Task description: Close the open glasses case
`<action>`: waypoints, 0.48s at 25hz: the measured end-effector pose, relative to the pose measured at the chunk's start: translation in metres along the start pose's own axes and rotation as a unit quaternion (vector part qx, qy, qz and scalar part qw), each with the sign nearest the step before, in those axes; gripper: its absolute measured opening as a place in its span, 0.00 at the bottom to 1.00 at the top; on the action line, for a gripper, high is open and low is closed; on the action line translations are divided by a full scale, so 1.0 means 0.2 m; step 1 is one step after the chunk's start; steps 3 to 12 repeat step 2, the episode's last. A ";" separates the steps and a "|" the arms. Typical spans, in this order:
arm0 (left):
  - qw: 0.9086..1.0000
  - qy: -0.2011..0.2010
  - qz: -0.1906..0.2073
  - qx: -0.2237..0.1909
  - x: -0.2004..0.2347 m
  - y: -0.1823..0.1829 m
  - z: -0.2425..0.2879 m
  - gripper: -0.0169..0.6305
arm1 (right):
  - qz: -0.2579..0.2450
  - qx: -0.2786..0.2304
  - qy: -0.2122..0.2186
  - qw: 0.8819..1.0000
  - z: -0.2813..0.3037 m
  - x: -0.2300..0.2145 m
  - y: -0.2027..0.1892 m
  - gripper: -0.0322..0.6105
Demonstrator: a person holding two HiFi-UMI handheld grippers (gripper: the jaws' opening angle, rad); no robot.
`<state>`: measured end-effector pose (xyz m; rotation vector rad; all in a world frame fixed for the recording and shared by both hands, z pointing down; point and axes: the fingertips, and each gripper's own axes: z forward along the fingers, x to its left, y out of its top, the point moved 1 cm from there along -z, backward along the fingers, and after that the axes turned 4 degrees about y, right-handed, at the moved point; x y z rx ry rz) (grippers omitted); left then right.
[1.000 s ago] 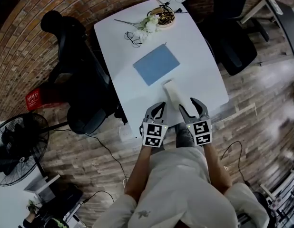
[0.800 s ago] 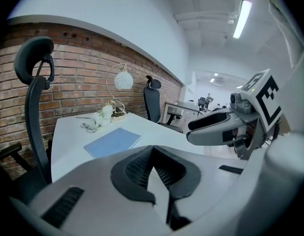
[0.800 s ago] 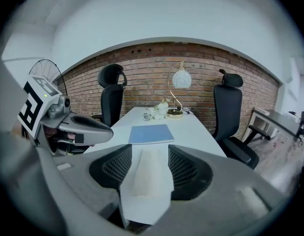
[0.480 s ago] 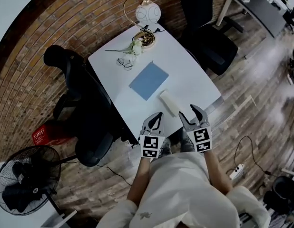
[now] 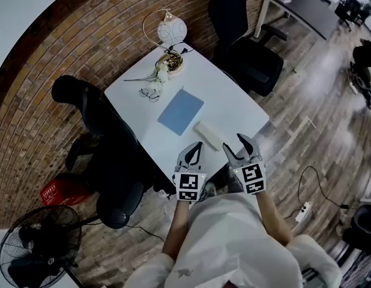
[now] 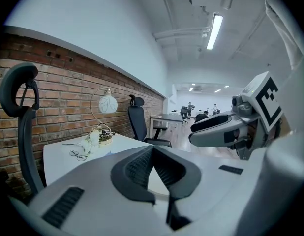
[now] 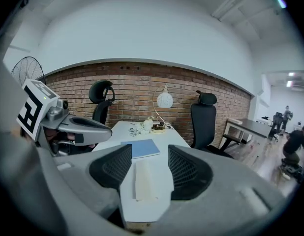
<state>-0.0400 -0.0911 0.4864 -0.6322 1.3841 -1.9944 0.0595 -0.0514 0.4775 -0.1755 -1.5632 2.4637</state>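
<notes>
Right gripper (image 7: 149,152), jaws spread wide with nothing clasped, is held short of the white table's (image 5: 235,101) near edge and faces the glasses case (image 7: 141,180). From this gripper the case lies straight ahead and a little below, framed in the gap between the two jaws but apart from both. Its long axis runs away from the gripper, near end towards the jaws, far end towards the blue pad (image 7: 142,148) just beyond it.

In the head view the case (image 5: 208,135) sits slightly to the inner side of the right gripper (image 5: 241,147). The left gripper (image 5: 196,147), jaw tips drawn together and empty, stands beside it with the case ahead and off to its right. The left gripper view does not show the case clearly.

Whether the lid stands raised cannot be made out. Judged from this layout, the right gripper is the nearer and better aligned; closing has not begun.
</notes>
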 end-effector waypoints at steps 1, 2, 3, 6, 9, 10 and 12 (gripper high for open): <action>1.000 0.000 0.001 -0.002 0.00 0.01 0.00 0.03 | 0.000 -0.002 -0.002 1.000 0.00 0.00 0.01 0.41; 1.000 -0.001 0.002 -0.003 0.01 0.01 0.00 0.03 | -0.001 -0.004 -0.004 1.000 0.00 -0.01 0.02 0.41; 1.000 -0.001 0.002 -0.003 0.01 0.01 0.00 0.03 | -0.001 -0.004 -0.004 1.000 0.00 -0.01 0.02 0.41; 1.000 -0.001 0.002 -0.003 0.01 0.01 0.00 0.03 | -0.001 -0.004 -0.004 1.000 0.00 -0.01 0.02 0.41; 1.000 -0.001 0.002 -0.003 0.01 0.01 0.00 0.03 | -0.001 -0.004 -0.004 1.000 0.00 -0.01 0.02 0.41; 1.000 -0.001 0.002 -0.003 0.01 0.01 0.00 0.03 | -0.001 -0.004 -0.004 1.000 0.00 -0.01 0.02 0.41; 1.000 -0.001 0.002 -0.003 0.01 0.01 0.00 0.03 | -0.001 -0.004 -0.004 1.000 0.00 -0.01 0.02 0.41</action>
